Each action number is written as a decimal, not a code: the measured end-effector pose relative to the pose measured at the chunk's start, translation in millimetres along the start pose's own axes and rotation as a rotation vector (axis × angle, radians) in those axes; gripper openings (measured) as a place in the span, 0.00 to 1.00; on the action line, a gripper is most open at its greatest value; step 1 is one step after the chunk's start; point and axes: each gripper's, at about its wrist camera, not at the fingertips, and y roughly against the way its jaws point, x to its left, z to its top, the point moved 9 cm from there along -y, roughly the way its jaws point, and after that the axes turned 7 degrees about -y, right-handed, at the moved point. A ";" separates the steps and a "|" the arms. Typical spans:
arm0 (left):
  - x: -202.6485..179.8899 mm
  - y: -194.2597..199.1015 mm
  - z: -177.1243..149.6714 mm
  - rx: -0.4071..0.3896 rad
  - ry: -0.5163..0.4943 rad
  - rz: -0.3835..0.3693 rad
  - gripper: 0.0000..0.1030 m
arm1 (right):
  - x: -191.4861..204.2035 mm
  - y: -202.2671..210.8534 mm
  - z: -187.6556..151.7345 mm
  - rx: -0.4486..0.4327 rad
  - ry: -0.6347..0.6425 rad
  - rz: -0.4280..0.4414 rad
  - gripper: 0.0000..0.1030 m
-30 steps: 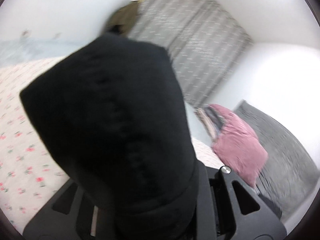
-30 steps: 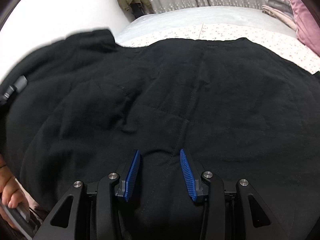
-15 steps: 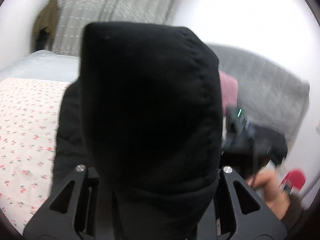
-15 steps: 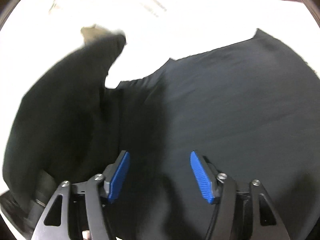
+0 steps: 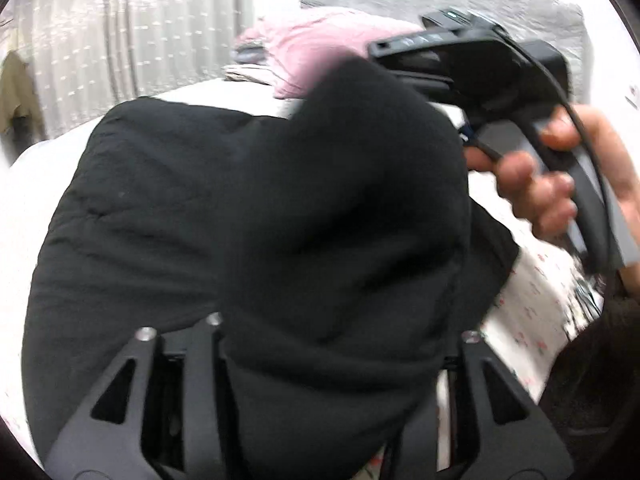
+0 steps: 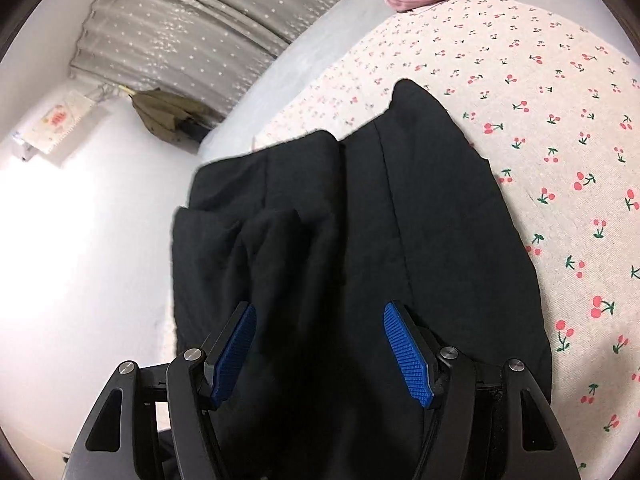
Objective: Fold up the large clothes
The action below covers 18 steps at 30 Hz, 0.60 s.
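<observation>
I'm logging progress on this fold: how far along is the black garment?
Done: the black garment lies doubled into a long strip on the cherry-print sheet. In hand: a black fold drapes over the left hand-held gripper; its jaws have just been opening. The right hand-held gripper stands open above the cloth. Left: release and further folds.

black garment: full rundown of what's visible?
The black garment is thick, soft, matte fabric with stitched seams, folded into a long strip on the cherry-print sheet. Its near end lies between the right gripper's open blue pads. Another bunched part drapes over the left gripper, hiding its fingers.
</observation>
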 end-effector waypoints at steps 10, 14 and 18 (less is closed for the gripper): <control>-10.5 89.8 8.1 -0.048 -0.195 -0.186 0.72 | 16.8 2.2 -6.2 0.047 0.030 0.059 0.68; 29.3 110.2 22.3 -0.115 -0.053 -0.157 0.78 | 14.0 -17.1 -22.7 0.127 0.047 0.000 0.70; 102.1 91.2 18.2 -0.074 0.074 -0.014 0.80 | 30.6 -34.8 -30.2 0.130 0.135 -0.001 0.71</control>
